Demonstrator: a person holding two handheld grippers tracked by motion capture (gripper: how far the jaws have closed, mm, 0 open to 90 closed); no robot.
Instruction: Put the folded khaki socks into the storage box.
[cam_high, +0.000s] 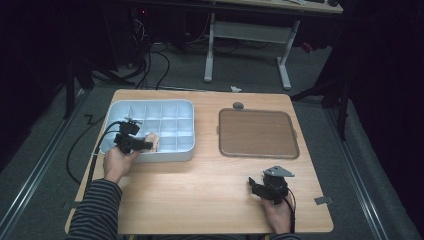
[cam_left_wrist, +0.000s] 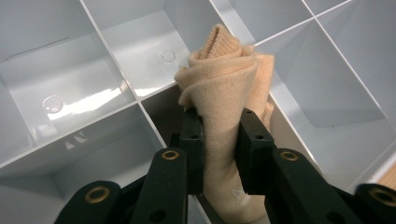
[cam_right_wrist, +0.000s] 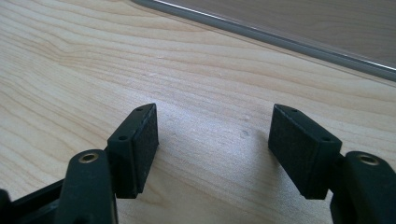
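High view first: my left gripper (cam_high: 144, 145) holds a rolled beige sock (cam_high: 152, 141) over the front compartments of the pale blue divided tray (cam_high: 150, 104), while my right gripper (cam_high: 257, 186) rests on the wooden table (cam_high: 200, 185), well apart. Left gripper view: the jaws clench the sock (cam_left_wrist: 224, 93) above a divider (cam_left_wrist: 149, 123). Right gripper view: my right gripper (cam_right_wrist: 212, 144) has its jaws spread, nothing between them.

I see a soft, ribbed-knit peach cloth (cam_left_wrist: 224, 88), matt, against the glossy, smooth pale plastic of the divided tray (cam_left_wrist: 93, 98) (it throws back the light). My right gripper (cam_right_wrist: 212, 144) has rough matt pads, above pale wood-grain table (cam_right_wrist: 93, 60).
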